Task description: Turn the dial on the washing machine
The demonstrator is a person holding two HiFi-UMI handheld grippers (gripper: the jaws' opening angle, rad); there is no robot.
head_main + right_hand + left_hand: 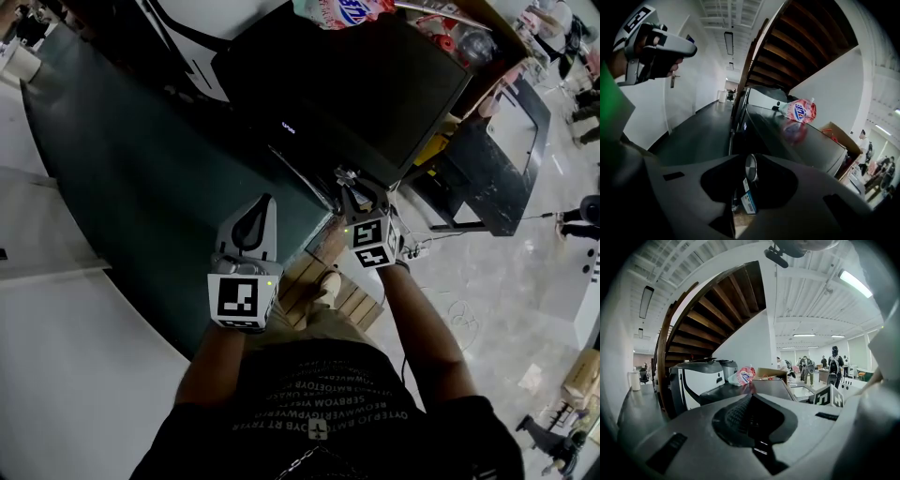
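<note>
Jaws of my right gripper (359,190) stand well apart and hold nothing. In the right gripper view the silver dial (751,167) shows in the gap between them, seen almost from its edge, and I cannot tell if any pad touches it. The dial sits on the front face of the washer (356,84), just below the front edge of its dark top and near the corner closest to me, with a small sticker (749,202) just under it. I hold this gripper low and pointed along the front face, I think so that the jaws can come on both sides of the dial's rim before closing. The step in hand therefore seems to be the approach, and the turning itself is not yet begun. My left gripper (262,211) has its jaws together on nothing and hangs in the air at my left, apart from the washer, probably because one gripper is enough here and there it does not block my sight. A detergent bag (799,111) lies on the top near the far edge, clear of the work. Next I must close squarely on the rim, because a grip off centre could slip when I rotate.
</note>
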